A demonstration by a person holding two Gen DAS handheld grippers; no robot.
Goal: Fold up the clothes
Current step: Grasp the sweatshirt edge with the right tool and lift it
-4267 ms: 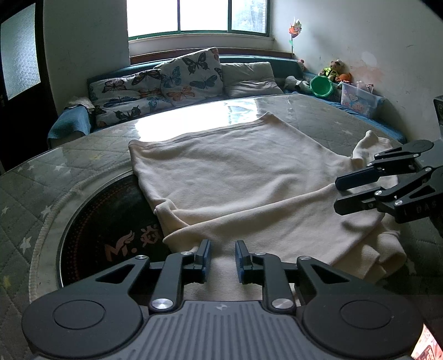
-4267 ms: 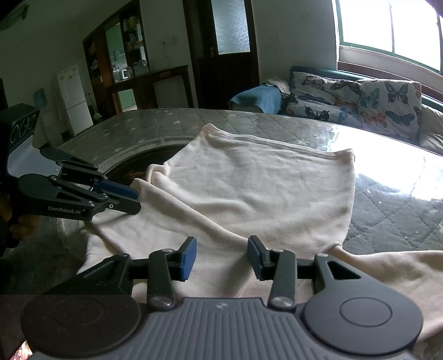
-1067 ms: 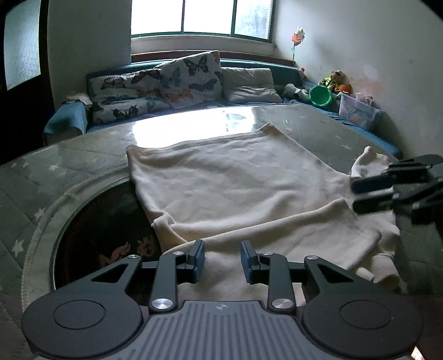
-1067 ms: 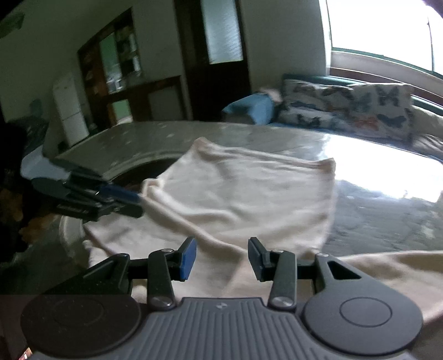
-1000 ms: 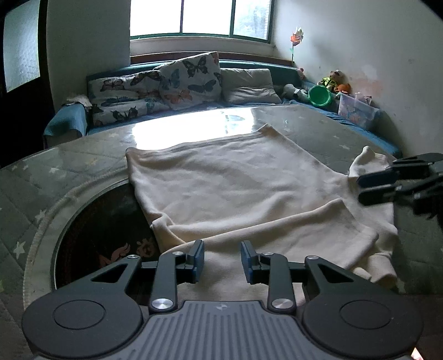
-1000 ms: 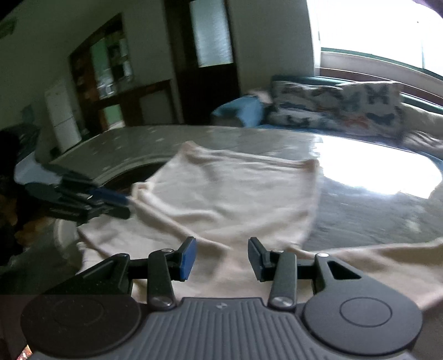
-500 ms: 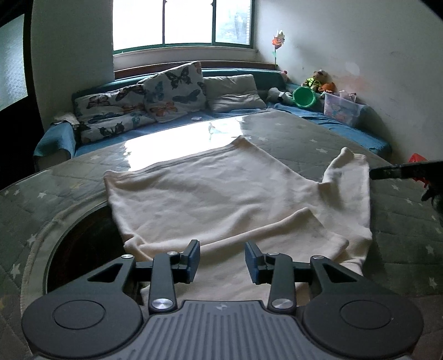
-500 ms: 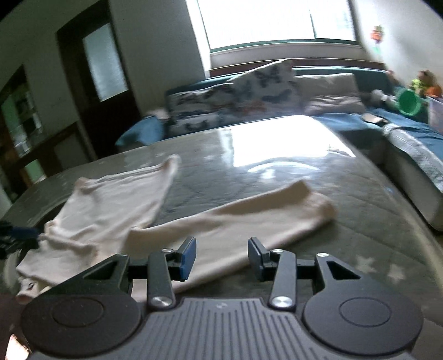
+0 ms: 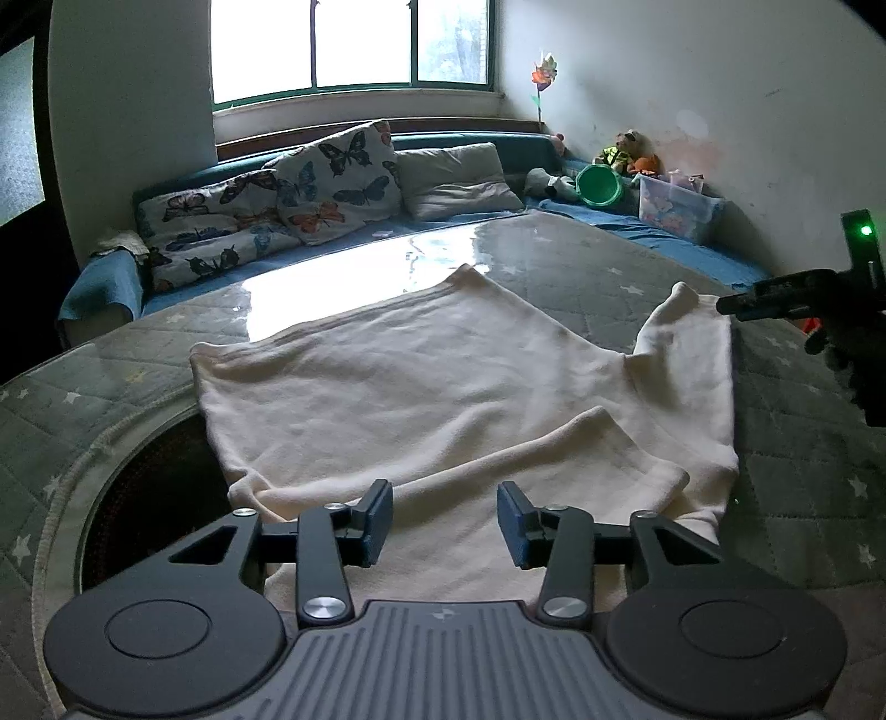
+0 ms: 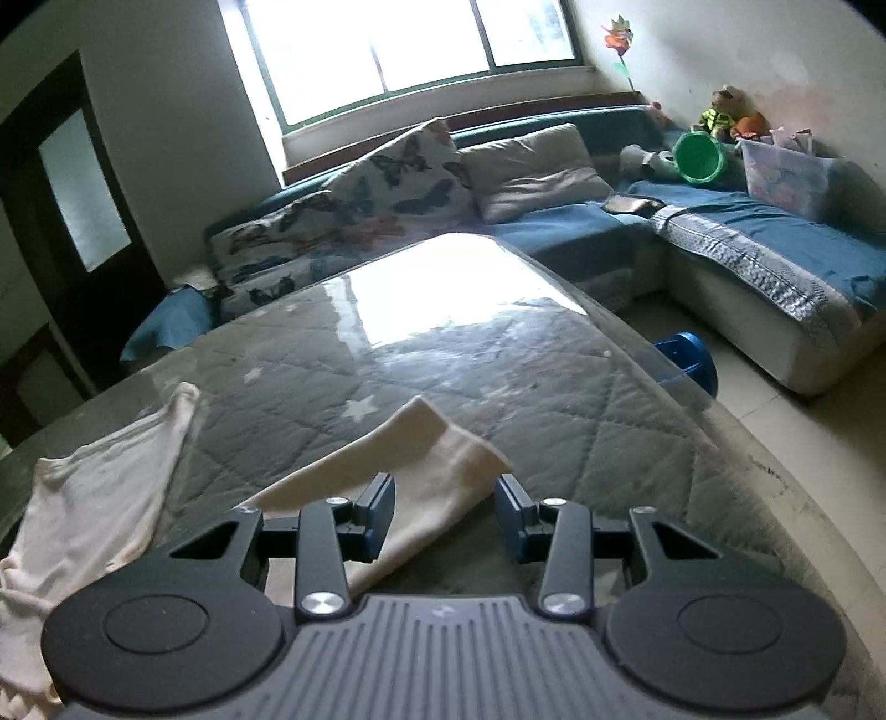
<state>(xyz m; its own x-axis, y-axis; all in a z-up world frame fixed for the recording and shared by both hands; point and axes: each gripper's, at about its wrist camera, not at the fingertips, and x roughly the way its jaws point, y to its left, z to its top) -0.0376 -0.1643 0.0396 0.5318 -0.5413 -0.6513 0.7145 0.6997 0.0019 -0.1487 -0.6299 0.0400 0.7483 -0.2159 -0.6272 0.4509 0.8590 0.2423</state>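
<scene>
A cream sweater lay spread flat on the quilted, glass-topped surface, its hem toward twelve o'clock and one sleeve folded across the body at about five o'clock in the left wrist view. The left gripper hovered over the garment's near edge, its fingers parted and holding nothing. In the right wrist view, the right gripper stood with its fingers spread wide and empty above the other sleeve, which stretched out across the surface, cuff toward twelve o'clock. The sweater's body sat at nine o'clock in that view. Beyond the surface, butterfly-print cushions rested on a blue sofa below the window.
</scene>
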